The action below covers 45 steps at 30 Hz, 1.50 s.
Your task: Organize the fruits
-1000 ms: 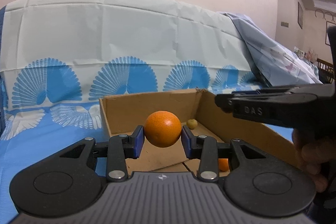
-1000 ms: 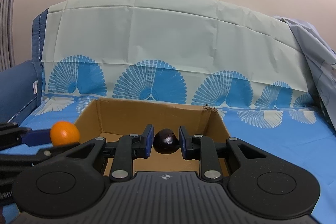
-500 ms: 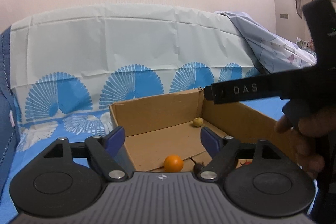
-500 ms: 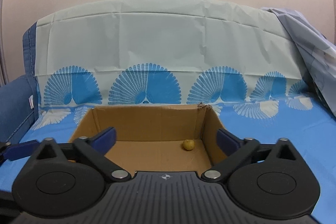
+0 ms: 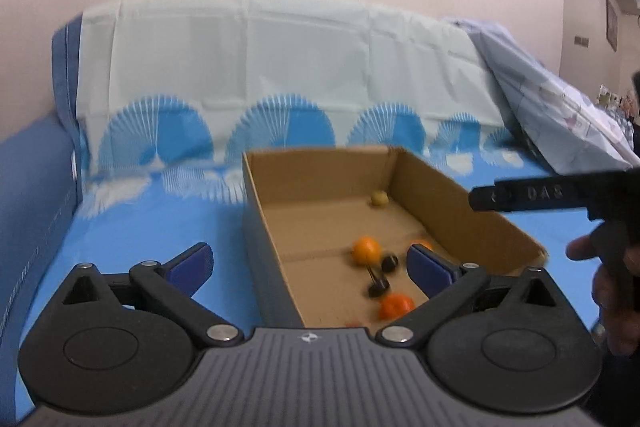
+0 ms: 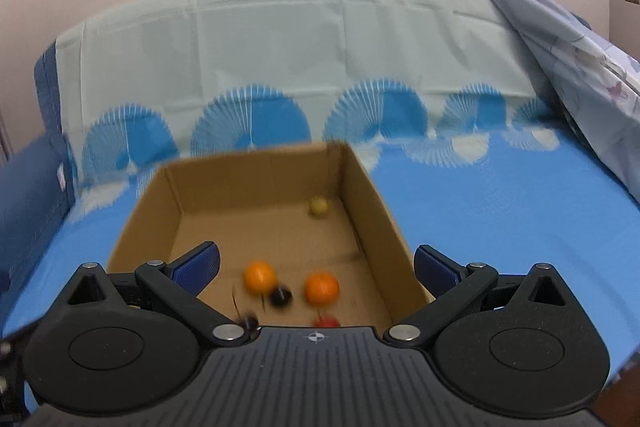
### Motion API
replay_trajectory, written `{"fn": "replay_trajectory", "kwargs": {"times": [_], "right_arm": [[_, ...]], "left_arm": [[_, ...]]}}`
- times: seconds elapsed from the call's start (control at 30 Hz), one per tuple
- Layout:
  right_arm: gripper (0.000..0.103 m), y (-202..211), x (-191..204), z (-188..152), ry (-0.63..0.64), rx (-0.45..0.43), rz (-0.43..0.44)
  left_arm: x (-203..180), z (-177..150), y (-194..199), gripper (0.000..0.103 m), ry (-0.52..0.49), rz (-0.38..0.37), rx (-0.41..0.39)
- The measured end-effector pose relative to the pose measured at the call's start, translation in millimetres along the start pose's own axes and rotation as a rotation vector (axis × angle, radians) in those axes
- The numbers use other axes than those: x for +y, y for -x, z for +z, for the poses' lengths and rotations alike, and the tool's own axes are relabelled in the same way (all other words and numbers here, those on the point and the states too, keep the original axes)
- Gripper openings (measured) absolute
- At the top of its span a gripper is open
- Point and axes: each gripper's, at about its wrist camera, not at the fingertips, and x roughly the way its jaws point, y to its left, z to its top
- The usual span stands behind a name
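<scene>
Blue fan-patterned bedsheet (image 6: 500, 211) carries an open brown cardboard box (image 6: 368, 203) already holding the fruit.
Left gripper (image 5: 308, 265) and right gripper (image 6: 316, 265), jaws just opened, stand spread and empty. Round orange fruits (image 6: 260, 275), dark glossy fruits (image 6: 281, 295) and a small yellow fruit (image 6: 319, 206) lie inside; only the left view shows the person's hand (image 5: 612, 291).

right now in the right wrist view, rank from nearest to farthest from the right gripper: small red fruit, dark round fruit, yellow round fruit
1. Small red fruit, at the cardboard box's near end, closest to the right gripper.
2. Dark round fruit, between the two oranges, a little farther in.
3. Yellow round fruit, by the far right corner.
</scene>
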Motion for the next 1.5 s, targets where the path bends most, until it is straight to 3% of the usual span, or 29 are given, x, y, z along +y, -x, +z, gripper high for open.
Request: {"fn": "replay_trajectory", "kwargs": {"times": [0.13, 0.27, 0.4, 0.7, 1.5], "right_arm": [[0.102, 24, -2, -21, 0.067, 0.032, -0.011], [0.102, 39, -4, -34, 0.095, 0.043, -0.007], [0.102, 36, -6, -38, 0.109, 0.058, -0.012], [0.102, 17, -2, -38, 0.106, 0.084, -0.017], [0.102, 12, 8, -39, 0.116, 0.088, -0.023]], "left_arm": [[-13, -13, 3, 0.103, 0.036, 0.051, 0.113], [-21, -25, -1, 0.103, 0.085, 0.049, 0.194], [-28, -27, -13, 0.103, 0.039, 0.074, 0.191], [-25, -23, -35, 0.103, 0.061, 0.077, 0.197], [-22, -23, -37, 0.103, 0.076, 0.075, 0.208]]}}
